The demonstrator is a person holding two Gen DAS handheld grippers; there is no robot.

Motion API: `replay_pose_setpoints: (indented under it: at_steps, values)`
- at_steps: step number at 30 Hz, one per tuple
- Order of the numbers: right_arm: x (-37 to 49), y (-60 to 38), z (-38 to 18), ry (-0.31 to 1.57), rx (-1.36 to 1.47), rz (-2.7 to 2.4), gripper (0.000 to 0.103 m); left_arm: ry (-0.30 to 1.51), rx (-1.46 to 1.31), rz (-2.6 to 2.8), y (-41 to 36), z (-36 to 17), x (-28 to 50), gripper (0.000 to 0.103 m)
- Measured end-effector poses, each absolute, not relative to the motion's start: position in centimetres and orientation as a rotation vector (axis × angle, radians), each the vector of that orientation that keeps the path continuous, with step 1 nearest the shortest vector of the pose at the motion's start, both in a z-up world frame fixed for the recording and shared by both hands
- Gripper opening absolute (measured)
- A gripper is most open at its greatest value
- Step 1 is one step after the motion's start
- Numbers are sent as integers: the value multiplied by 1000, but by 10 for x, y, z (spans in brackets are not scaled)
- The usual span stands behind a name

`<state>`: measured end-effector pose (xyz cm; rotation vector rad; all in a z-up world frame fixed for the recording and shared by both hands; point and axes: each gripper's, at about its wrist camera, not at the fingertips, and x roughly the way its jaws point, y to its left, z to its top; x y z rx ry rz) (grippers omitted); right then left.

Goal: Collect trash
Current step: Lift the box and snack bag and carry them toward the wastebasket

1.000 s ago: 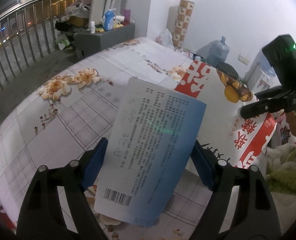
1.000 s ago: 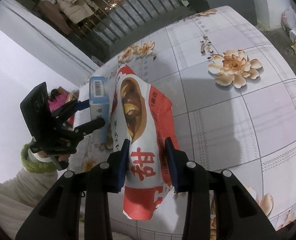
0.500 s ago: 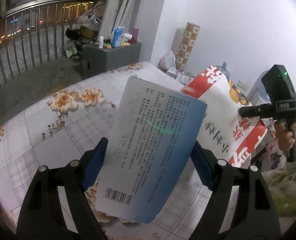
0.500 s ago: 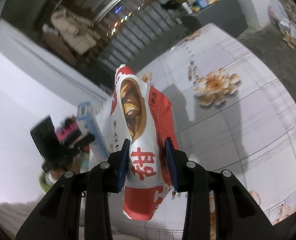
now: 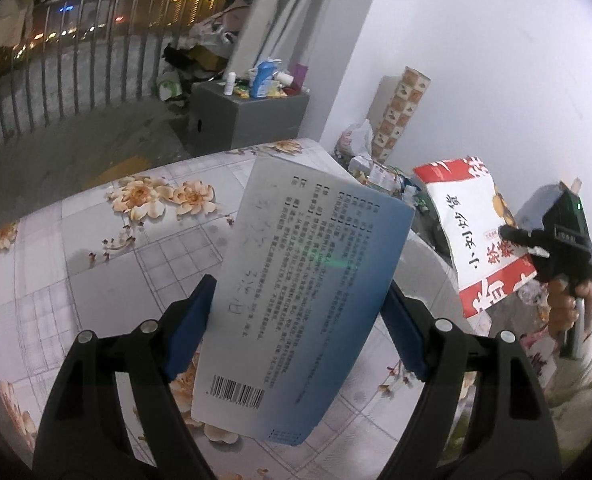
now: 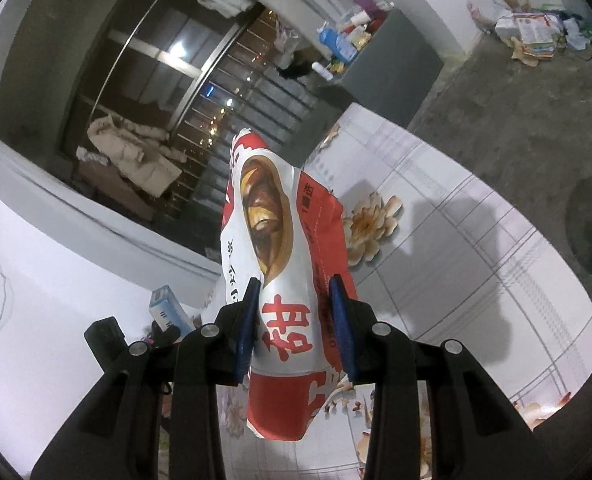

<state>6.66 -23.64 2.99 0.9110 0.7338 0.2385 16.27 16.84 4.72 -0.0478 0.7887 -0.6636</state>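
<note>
Both tongs were clenched on trash held up above the flowery desk point(image 5: 96, 240), the left tongs point(image 5: 296, 332) squeezing a flat blue-and-white paper box point(image 5: 304, 288) and the right tongs point(image 6: 292, 320) pinching a crinkly red-and-white snack bag point(image 6: 280, 240), likely for carrying to a bin.

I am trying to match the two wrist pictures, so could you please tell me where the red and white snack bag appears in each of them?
Left wrist view: the red and white snack bag is at the right, held up by the right gripper.
Right wrist view: the bag fills the centre, pinched between the blue pads.
Shared landmark: the grey cabinet with bottles on top, beyond the floral table.
</note>
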Motion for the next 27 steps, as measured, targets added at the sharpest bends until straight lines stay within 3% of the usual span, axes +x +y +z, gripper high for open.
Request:
replay_pose_setpoints:
  at_steps: [10,27]
  values:
    - [49,-274,21,684,942,178,34,810,-90,-633,139,72,170,76]
    - [-51,-408,-13,516,1149,-96,34,892,-46,-926,-83,64,185,76]
